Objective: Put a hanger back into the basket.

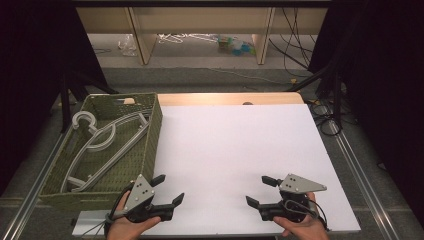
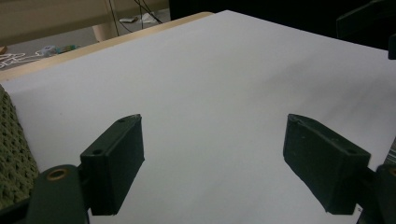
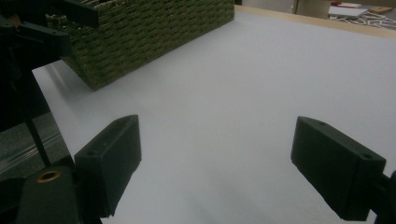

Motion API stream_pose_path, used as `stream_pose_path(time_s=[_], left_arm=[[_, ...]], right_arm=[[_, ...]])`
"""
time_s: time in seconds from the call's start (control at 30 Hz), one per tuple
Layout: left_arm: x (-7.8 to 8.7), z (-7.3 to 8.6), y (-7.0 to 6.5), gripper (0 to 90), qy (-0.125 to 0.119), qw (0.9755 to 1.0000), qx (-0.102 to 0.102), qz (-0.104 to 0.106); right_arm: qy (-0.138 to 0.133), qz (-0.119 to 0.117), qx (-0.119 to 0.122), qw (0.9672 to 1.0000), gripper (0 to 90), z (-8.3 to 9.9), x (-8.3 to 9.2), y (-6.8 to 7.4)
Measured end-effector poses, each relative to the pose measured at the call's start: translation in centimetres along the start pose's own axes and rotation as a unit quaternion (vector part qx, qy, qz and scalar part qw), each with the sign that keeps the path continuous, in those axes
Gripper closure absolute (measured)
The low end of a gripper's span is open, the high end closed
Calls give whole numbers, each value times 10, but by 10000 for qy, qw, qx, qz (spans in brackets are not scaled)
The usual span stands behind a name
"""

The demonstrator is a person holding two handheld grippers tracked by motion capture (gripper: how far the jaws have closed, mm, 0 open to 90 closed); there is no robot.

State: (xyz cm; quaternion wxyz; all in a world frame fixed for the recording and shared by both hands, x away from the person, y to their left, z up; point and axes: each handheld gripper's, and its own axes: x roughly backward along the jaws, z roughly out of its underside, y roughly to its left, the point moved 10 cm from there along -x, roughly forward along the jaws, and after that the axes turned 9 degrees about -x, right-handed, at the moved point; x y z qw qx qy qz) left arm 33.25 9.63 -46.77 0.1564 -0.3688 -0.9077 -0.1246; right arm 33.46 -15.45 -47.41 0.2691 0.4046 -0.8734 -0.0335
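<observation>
- Nearest the lens, at the bottom of the high view, my left gripper [image 1: 168,189] and right gripper [image 1: 259,191] hover low over the white bench [image 1: 235,150], both with jaws spread wide and nothing between them.
- In the left gripper view the gap between the jaws shows bare white surface, and a sliver of the woven basket [image 2: 11,154] sits at the left edge of the frame.
- The grey plastic hangers [image 1: 102,147] lie stacked in the green woven basket [image 1: 152,137] at the left of the high view, hooks toward the upper left, long bars running diagonally to the lower left corner.
- I judge the step in hand to be reaching into the basket for the top hanger, and the left gripper is just beside its near corner.
- To do it well, I would lift over the rim rather than brush the wall, and close on one bar only.
- The hangers overlap, so a second could snag and ride up; I would lift slowly.
- The right gripper can stay wide, ready to steady the basket wall [image 3: 154,35].
</observation>
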Motion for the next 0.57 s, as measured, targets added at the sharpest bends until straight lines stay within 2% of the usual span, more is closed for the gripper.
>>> stream_pose_path(time_s=[0.03,0.07,0.2,0.27,0.3,0.4,0.57], left_arm=[[1,-1,0,202,-16,10000,-43,41],[1,-1,0,202,-66,10000,47,42],[1,-1,3,199,-60,9999,95,25],[1,-1,3,198,-40,10000,79,33],[1,-2,3,198,-64,9999,-46,81],[1,-1,0,198,-41,9999,35,105],[1,0,2,198,-34,10000,28,89]], right_arm=[[-18,48,12,10000,170,0,0,-1],[-20,48,22,10000,170,0,0,-1],[-56,75,63,9999,169,-2,1,0],[-69,48,48,10000,169,-2,0,2],[-73,-34,24,10000,169,-1,-1,3],[-6,34,73,10000,169,0,-1,1],[-45,-41,32,10000,168,0,-3,3]])
